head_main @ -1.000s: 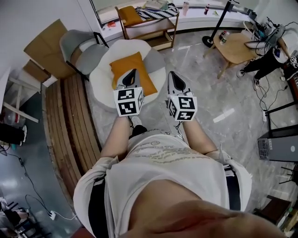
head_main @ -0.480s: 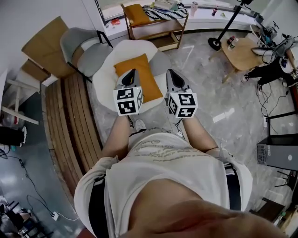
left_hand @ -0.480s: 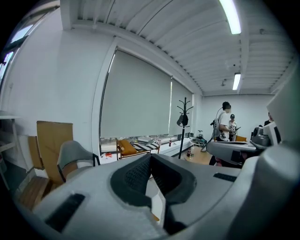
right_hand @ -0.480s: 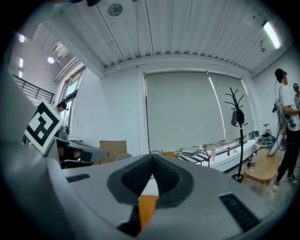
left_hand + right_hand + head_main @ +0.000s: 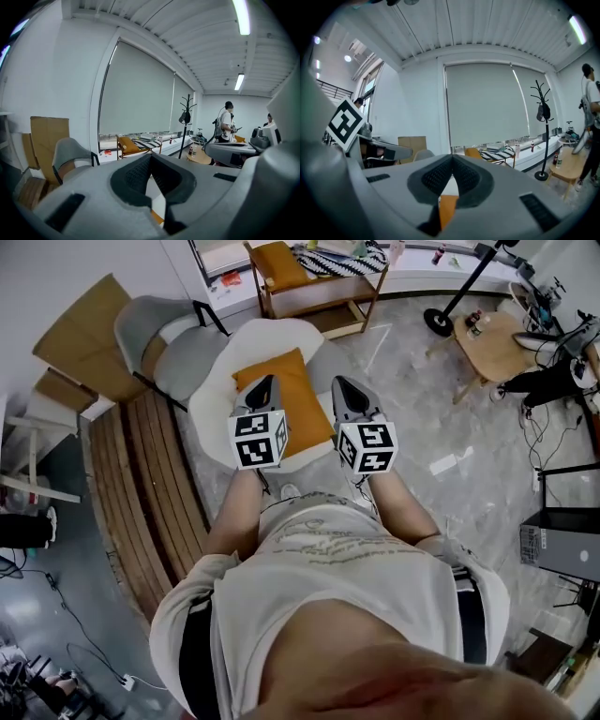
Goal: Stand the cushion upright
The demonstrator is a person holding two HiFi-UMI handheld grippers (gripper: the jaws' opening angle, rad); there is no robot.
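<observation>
Cushion (image 5: 296, 401) lies flat on a white seat (image 5: 217, 401). My left gripper (image 5: 266, 382) and right gripper (image 5: 340, 384) hover nearby, jaws together, empty.

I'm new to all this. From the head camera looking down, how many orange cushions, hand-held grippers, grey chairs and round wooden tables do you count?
Orange cushions: 2 (near cushion, far cushion)
Grippers: 2 (left gripper, right gripper)
Grey chairs: 1 (grey chair)
Round wooden tables: 1 (round wooden table)
Total: 6

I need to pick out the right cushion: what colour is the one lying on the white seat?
Plain orange cushion; the head view shows it best.
</observation>
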